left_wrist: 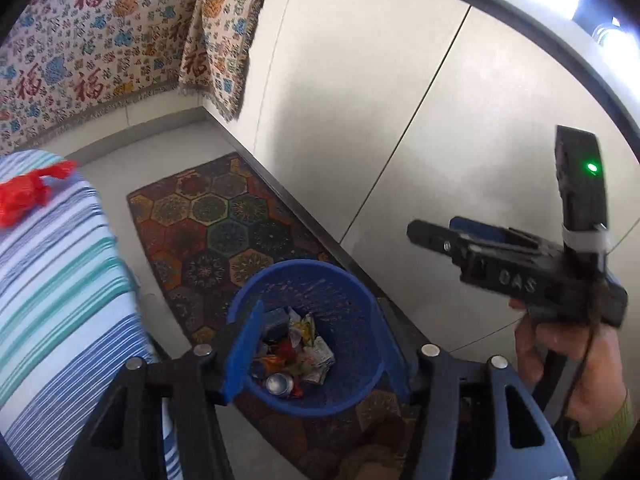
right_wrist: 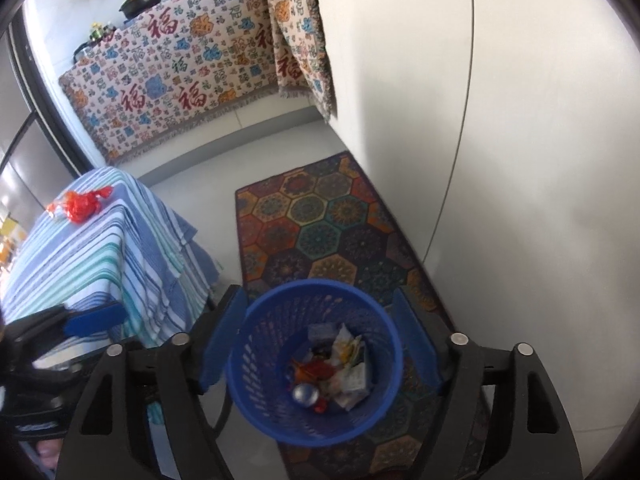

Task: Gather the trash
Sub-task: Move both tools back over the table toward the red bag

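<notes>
On the striped tabletop [right_wrist: 80,256], near its far edge, lies a red crumpled wrapper [right_wrist: 82,205], its long axis running roughly along that edge. It sits far left of both tongs. The left gripper [left_wrist: 316,344] stands wide and empty above the blue basket [left_wrist: 352,392] on the rug [right_wrist: 320,220]. The right gripper [right_wrist: 320,348], also wide and empty, hovers over it too. The left hand looks nearer the wrapper.

left tongs [left_wrist: 316,350] agape, right tongs [right_wrist: 320,342] agape
</notes>
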A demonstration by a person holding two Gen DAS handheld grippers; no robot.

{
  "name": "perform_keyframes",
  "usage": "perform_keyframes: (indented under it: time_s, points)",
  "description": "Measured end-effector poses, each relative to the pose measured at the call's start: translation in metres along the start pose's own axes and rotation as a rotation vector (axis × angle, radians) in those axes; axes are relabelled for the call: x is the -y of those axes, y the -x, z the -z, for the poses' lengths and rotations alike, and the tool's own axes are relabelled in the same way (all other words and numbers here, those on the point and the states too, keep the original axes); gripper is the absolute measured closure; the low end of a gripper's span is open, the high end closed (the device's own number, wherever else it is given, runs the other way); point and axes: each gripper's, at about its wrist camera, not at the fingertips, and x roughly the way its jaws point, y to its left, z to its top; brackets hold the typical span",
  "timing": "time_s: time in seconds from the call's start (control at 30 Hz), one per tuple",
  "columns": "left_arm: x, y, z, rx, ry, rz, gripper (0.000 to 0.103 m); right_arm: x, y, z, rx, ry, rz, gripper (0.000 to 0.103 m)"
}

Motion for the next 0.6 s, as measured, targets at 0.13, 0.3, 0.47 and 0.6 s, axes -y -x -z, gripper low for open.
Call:
perform_keyframes:
  time_s: [0.13, 0.3, 0.47, 0.6]
  points:
    - [-0.024, 0.041, 0.029, 0.018, 0.011, -0.050, 0.042, -0.013, 0.008, 0.002, 0.039, 0.044, 0.035, 0.019]
    - [-0.080, 0.098, 0.069, 0.024, 0.091, -0.172, 0.042, -0.049, 0.019, 0.009, 0.091, 0.143, 0.049, 0.017]
    - [-0.143, 0.144, 0.098, 0.030, 0.187, -0.302, 0.042, -0.117, 0.033, 0.028, 0.124, 0.214, -0.038, 0.015]
    - [-0.189, 0.173, 0.113, 0.046, 0.255, -0.398, 0.042, -0.193, 0.040, 0.049, 0.115, 0.300, -0.158, 0.010]
